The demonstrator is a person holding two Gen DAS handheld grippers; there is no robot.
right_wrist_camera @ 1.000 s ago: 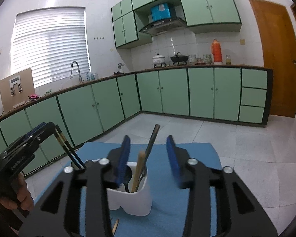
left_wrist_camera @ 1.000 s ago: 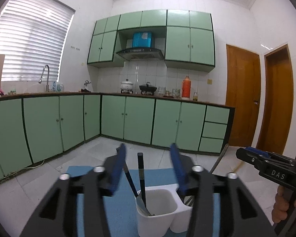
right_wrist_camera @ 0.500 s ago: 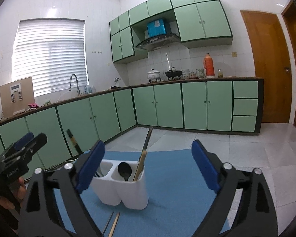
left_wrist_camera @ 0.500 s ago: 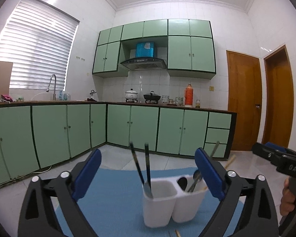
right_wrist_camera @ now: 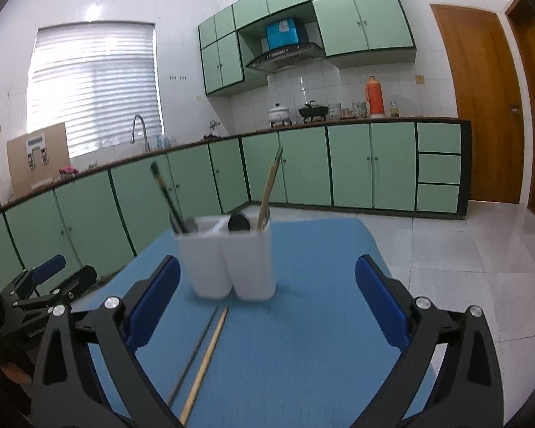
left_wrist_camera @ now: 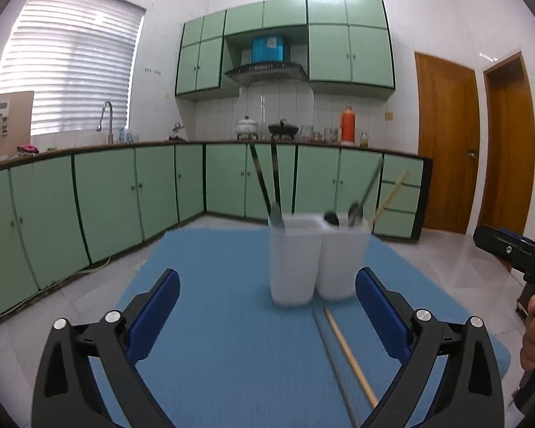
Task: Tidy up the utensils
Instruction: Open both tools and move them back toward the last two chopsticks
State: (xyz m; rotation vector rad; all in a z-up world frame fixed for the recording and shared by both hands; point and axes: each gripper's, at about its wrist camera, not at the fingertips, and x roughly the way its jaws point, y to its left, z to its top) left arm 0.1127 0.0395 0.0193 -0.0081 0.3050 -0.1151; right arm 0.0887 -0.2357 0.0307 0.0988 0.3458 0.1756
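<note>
Left wrist view: left claw (left_wrist_camera: 267, 306) w/ blue pads spread wide apart, nothing between them, hovering over the blue mat (left_wrist_camera: 214, 321) on the tabletop. White two-compartment holder (left_wrist_camera: 317, 256) stands upright on the mat just ahead. Its left compartment has two dark-handled utensils (left_wrist_camera: 265, 185) leaning left; right compartment has a dark spoon (left_wrist_camera: 360, 199) and a wooden chopstick (left_wrist_camera: 388, 196) leaning right. On the mat in front of the holder, approx. parallel and just beside each other: a loose wooden chopstick (left_wrist_camera: 349, 353) and a thin grey stick (left_wrist_camera: 333, 356), blurred. Right claw body visible at far right edge, hand on its grip.

Right wrist view: right claw (right_wrist_camera: 267, 303) also wide apart, empty, above the mat (right_wrist_camera: 303, 339). Holder (right_wrist_camera: 228, 260) ahead, slightly left of center. Loose chopstick (right_wrist_camera: 207, 356) and grey stick (right_wrist_camera: 192, 353) lie between the fingers, pointing toward the holder. Left claw (right_wrist_camera: 53, 278) sits low at left, apart from the holder.
</note>
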